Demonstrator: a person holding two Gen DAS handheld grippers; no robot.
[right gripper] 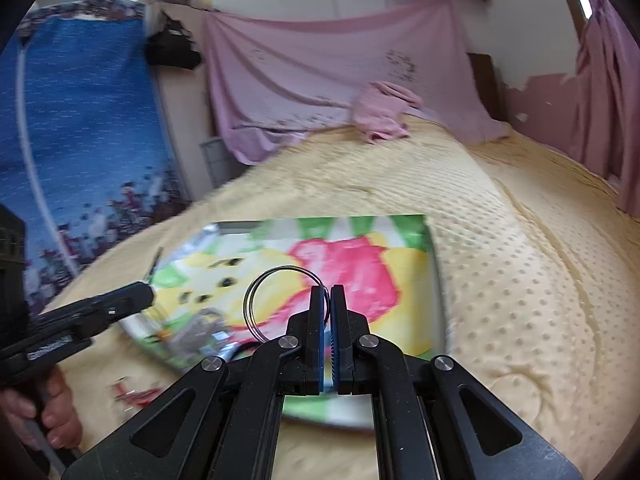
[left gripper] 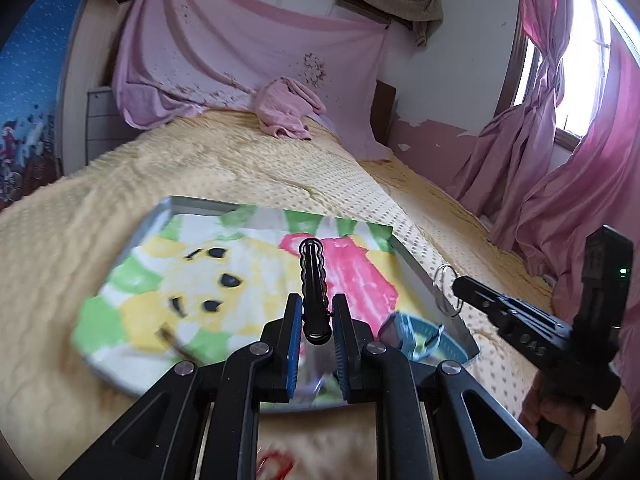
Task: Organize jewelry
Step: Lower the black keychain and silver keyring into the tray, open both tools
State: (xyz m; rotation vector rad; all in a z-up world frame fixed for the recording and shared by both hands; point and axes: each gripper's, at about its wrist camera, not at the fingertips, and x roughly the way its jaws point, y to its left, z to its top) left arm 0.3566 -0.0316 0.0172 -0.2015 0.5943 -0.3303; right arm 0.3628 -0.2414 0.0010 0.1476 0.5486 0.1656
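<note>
In my left hand, my left gripper (left gripper: 316, 316) has its blue-padded fingers drawn in narrow on a black wavy-edged hair clip (left gripper: 313, 280), which stands up out of them toward twelve o'clock. Only the clip's lower part sits between the pads, so any tilt could lever it loose and drop it onto the yellow dotted bedspread (left gripper: 224, 160), where its dark thin body would sink into the pile.

In my right hand, my right gripper (right gripper: 330, 312) is pressed fully together on a pair of thin silver wire bangles (right gripper: 280, 304). The hoops fan out toward ten o'clock from my fingers, pinched only at their rim. Round wire can roll out of flat pads, and one hoop could slide free while the other stays, I judge.

Below both sits the shallow metal tray (left gripper: 424, 268) on the bed, lined with a bright cartoon-print cloth of yellow, green and pink (left gripper: 208, 264). At the tray's five o'clock corner in the left view lies a blue strap-like band (left gripper: 424, 340), blurred; beside it is something pale I cannot make out. The rest of the cloth looks bare. A small red thing (right gripper: 132, 394) lies off the tray on the bedspread at seven o'clock in the right view, too smeared to name.
</note>
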